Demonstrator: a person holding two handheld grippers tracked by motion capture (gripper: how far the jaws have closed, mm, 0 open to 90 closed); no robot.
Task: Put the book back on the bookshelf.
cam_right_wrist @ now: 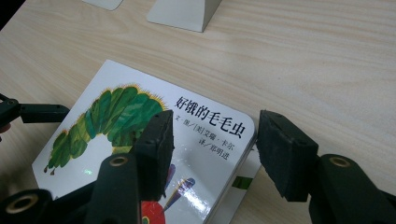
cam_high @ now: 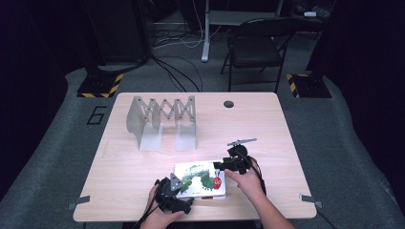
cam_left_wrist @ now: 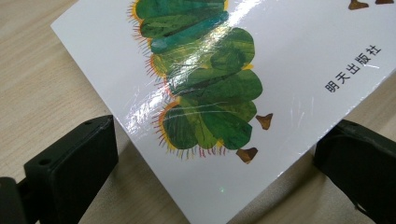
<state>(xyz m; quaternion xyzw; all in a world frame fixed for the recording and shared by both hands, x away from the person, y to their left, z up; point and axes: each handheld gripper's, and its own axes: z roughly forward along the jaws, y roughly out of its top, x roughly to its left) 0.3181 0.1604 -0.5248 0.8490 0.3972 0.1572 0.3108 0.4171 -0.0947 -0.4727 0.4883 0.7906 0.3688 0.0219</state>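
While the person's two hands are resting at the near edge of the light wooden table [cam_high: 143, 162], a white picture book [cam_high: 200, 177] with a green caterpillar on its cover is lying flat near the middle of that near edge, on top of a second book whose edge is showing beneath it in the right gripper view. The left gripper [cam_high: 173, 191] is sitting at the book's near left corner; in the left gripper view its jaws are standing wide apart, one on either side of the corner, and not touching the cover [cam_left_wrist: 289, 56]. The right gripper [cam_high: 228, 164] is hovering at the book's far right corner; in the right gripper view its jaws are also spread wide, one over the cover [cam_right_wrist: 140, 121] and the other beyond the corner over bare wood, gripping nothing. A grey expanding metal rack [cam_high: 162, 121] is standing farther back on the left half of the table, well apart from the book. A dark folding chair [cam_high: 255, 47] is standing on the floor beyond the far edge.
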